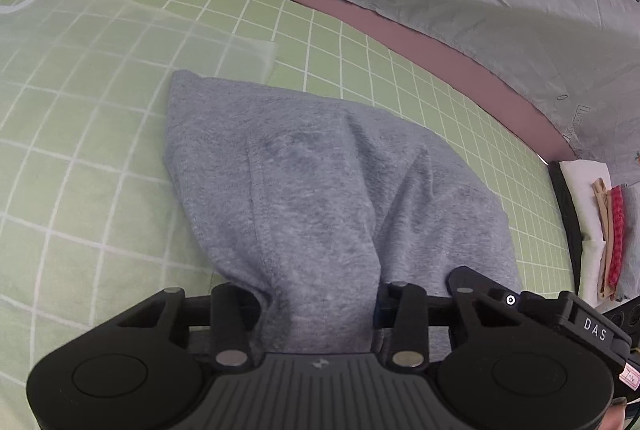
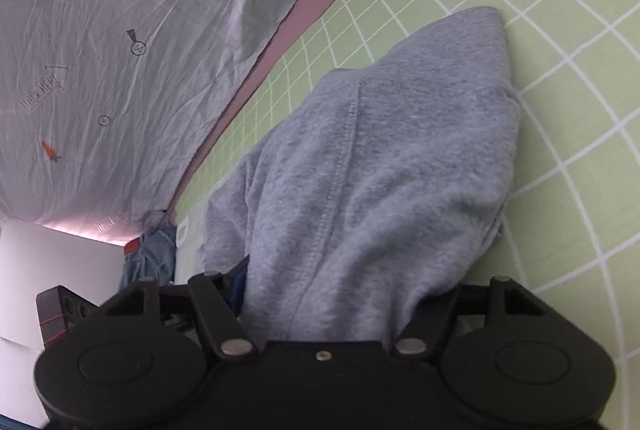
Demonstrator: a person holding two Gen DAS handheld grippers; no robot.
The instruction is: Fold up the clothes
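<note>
Grey garment (image 1: 312, 189) bunches between both tongs (image 1: 318, 304) (image 2: 344, 306).

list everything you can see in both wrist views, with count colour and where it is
grey garment: 1, heather grey, on the mat, near edge bunched in both grippers
grid mat: 1, light green with white lines, under the garment
printed sheet: 1, pale grey with orange carrots, beyond the mat's far edge
folded clothes: a small stack, white, tan, red, off the mat's end
denim item: 1, blue, beside the mat
left gripper: 1, black, shut on garment
right gripper: 1, black, shut on garment
</note>
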